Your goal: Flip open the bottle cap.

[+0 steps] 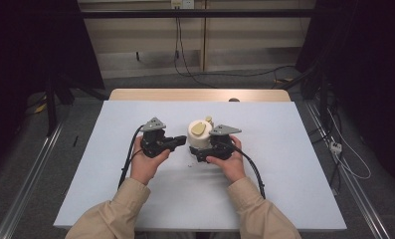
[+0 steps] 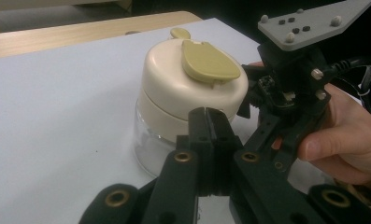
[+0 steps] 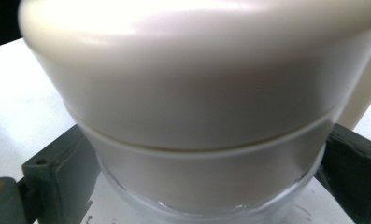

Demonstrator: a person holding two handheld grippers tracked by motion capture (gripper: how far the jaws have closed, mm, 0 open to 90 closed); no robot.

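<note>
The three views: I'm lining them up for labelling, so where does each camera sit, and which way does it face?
High view: above the person's side, looking forward and down on the table; forearms, both hands show.
Left gripper view: rides the left gripper, jaws shut, facing the jar and the right gripper.
Right gripper view: rides the right gripper, close against the jar, a jaw on each side.
All three share the jar; the high and left gripper views share the right hand.

Dim, dark-edged high view; glare and close-up blur on the jar.

High view looks down on the table; gripper views sit close — all share the jar.
</note>
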